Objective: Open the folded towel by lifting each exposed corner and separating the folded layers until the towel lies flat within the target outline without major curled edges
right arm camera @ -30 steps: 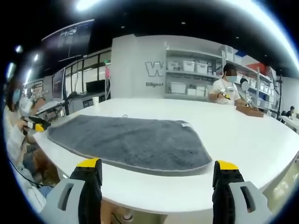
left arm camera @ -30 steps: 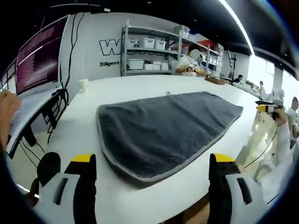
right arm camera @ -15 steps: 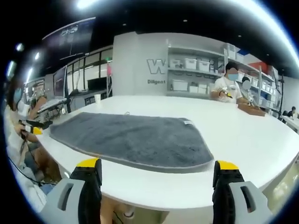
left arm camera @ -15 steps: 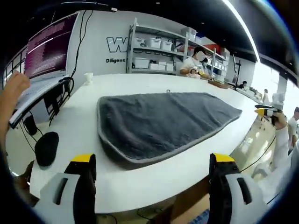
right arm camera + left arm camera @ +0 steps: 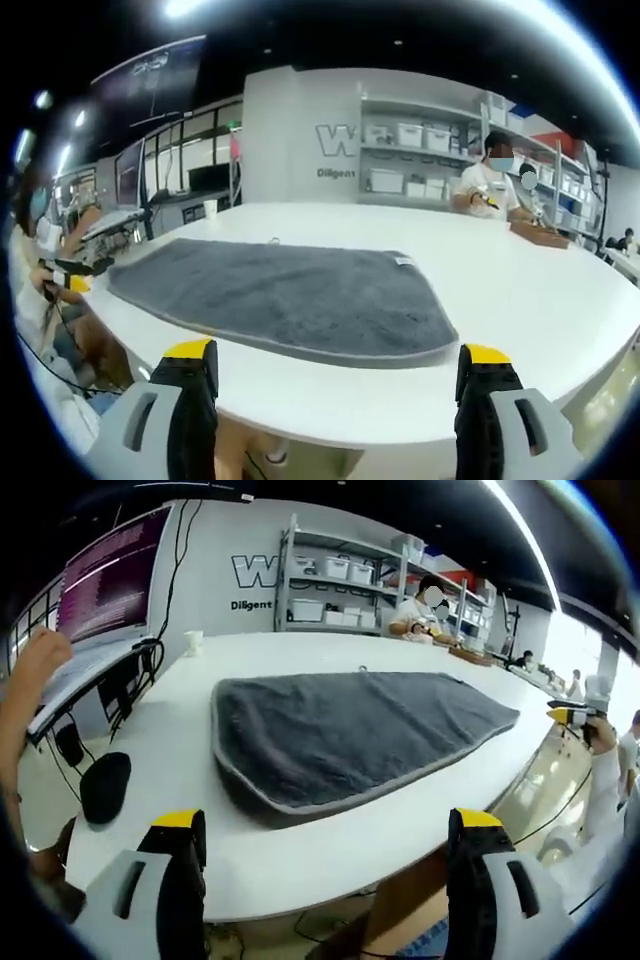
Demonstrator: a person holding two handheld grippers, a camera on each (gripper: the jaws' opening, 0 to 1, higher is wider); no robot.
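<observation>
Currently on my screens: one dark grey terry towel (image 5: 350, 730) with paler stitched border, spread flat on the white tabletop (image 5: 300, 850), a small tag at its far edge, possibly a hanging loop. My left gripper (image 5: 325, 825), jaws wide, holds nothing, short of the near hem. My right gripper (image 5: 340, 355), likewise wide and empty, faces the towel (image 5: 290, 295).
</observation>
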